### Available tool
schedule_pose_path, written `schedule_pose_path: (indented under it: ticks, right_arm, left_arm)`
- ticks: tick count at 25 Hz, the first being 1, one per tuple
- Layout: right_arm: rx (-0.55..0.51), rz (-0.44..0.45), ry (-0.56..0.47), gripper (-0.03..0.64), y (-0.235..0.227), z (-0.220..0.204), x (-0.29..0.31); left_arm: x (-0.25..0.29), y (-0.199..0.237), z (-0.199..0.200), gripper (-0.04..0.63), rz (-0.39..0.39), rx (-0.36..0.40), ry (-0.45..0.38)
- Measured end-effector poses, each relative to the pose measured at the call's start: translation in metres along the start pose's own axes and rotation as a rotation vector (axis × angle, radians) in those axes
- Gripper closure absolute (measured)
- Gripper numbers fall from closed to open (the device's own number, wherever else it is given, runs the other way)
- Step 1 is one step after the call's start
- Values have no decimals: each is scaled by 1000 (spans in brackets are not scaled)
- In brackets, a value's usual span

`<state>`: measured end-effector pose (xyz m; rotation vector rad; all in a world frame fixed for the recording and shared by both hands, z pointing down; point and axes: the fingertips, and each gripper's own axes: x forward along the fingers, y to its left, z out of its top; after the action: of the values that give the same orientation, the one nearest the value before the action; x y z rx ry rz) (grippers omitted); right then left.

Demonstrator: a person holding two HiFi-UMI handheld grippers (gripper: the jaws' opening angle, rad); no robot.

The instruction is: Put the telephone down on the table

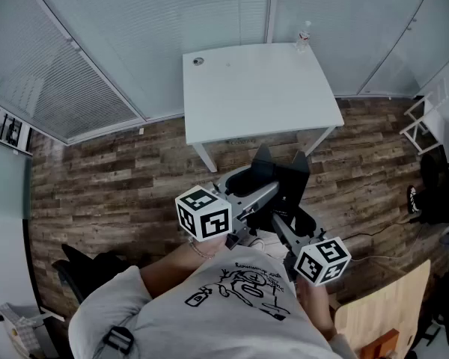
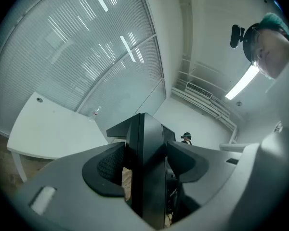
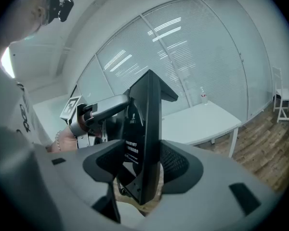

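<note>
- telephone (image 1: 278,182), black, is not on the desk (image 1: 262,88); we hold it in the air over the wood floor (image 1: 120,178), just short of the middle of the desk's near edge.
- left gripper (image 2: 147,161) is closed on the telephone. in its own view the body stands edge-on between the jaws, and both pads touch it.
- right gripper (image 3: 143,163) is clamped on the telephone too. the slab stands upright between its pads, with a face of small white print turned to the left of that view.
- in the head view the left gripper reaches in from the left and the right gripper from lower right, so we grip the telephone from two sides.
- left cube (image 1: 203,214) and right cube (image 1: 322,260) sit close to our chest.
- the right gripper view also shows the left gripper beyond the telephone, with the hand (image 3: 62,138) that holds it.
- bottle (image 1: 304,36) stands at the desk's far right corner.
- a small round fitting (image 1: 198,61) sits near the desk's far left corner.
- blinds (image 1: 135,21) run behind the desk's far edge.
- a white rack (image 1: 423,122) stands on the floor, well apart from the desk's right edge.
- a wooden board (image 1: 389,313) shows at the lower right of the head view, beside our right arm.
</note>
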<state>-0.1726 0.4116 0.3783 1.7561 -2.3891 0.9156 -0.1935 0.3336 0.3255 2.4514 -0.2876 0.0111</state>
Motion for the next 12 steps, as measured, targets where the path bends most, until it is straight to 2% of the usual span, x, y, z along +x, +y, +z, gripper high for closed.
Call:
schedule_pose_path:
  ticks: [12]
  right_arm:
    - [-1, -7, 0, 396, 19, 6, 39]
  left_arm:
    - [-21, 32, 21, 333, -3, -7, 3]
